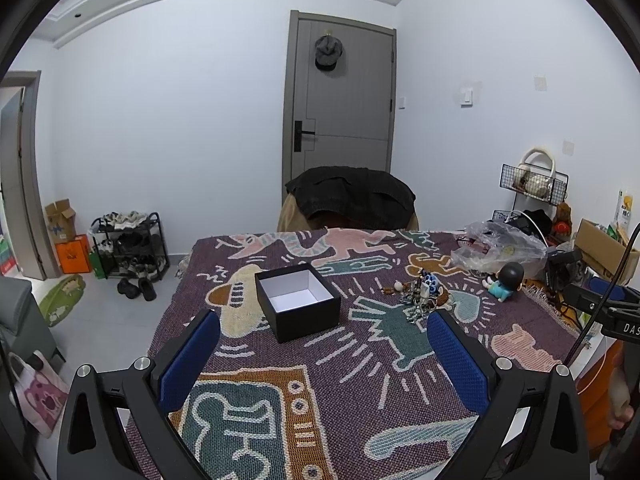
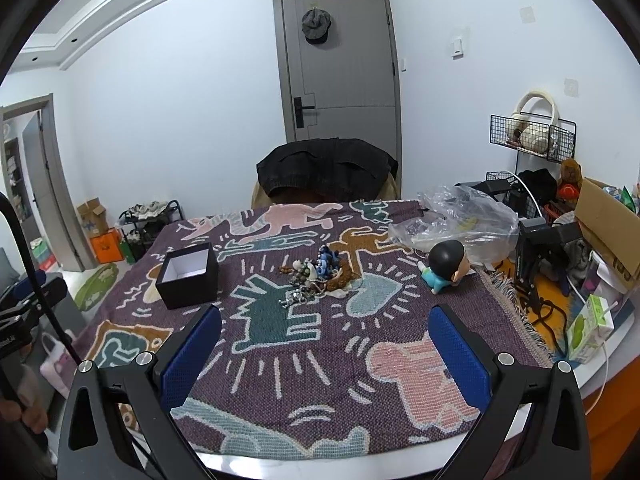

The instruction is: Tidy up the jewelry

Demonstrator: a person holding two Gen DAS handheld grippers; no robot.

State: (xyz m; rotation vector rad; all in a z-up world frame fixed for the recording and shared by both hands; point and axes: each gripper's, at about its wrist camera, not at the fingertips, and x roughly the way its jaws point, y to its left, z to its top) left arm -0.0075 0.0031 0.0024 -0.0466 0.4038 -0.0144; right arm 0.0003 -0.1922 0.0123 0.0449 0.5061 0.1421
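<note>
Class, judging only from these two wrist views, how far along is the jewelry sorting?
Done: nothing. The black box sits open and empty. In hand: nothing; the left gripper and right gripper are both open above the blanket. Left: the whole jewelry pile, heaped right of the box.

Text you can read: white letters "DAS", cut off by the frame edge | on the black clamp (image 1: 622,322) at your right side | cardboard box (image 2: 608,226) print too partial to read
</note>
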